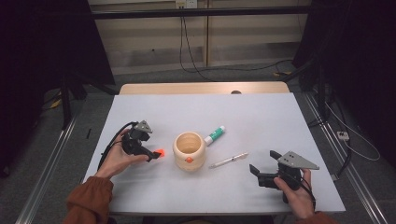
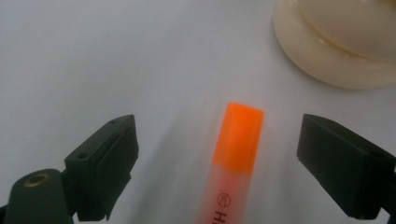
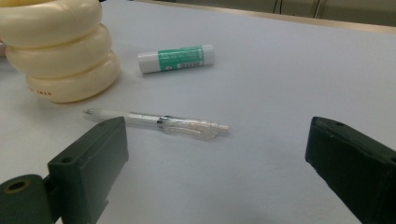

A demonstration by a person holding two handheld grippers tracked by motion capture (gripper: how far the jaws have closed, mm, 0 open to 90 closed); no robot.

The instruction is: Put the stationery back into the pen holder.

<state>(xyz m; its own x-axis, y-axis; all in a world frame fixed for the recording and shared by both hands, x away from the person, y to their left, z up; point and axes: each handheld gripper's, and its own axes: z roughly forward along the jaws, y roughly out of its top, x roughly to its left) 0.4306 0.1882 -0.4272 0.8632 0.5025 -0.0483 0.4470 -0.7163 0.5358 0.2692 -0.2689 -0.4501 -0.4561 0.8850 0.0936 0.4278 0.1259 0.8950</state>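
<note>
Orange highlighter [image 2: 236, 158] lies between open left hand-held gripper [image 2: 215, 154] jaws.

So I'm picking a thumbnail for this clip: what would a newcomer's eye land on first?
The bright orange highlighter, lying on the white table between the open jaws of the left gripper, stands out most. Next comes the cream ribbed pot at the table's centre, with a green-labelled glue stick and a clear pen lying beside it, ahead of the open right gripper.
</note>
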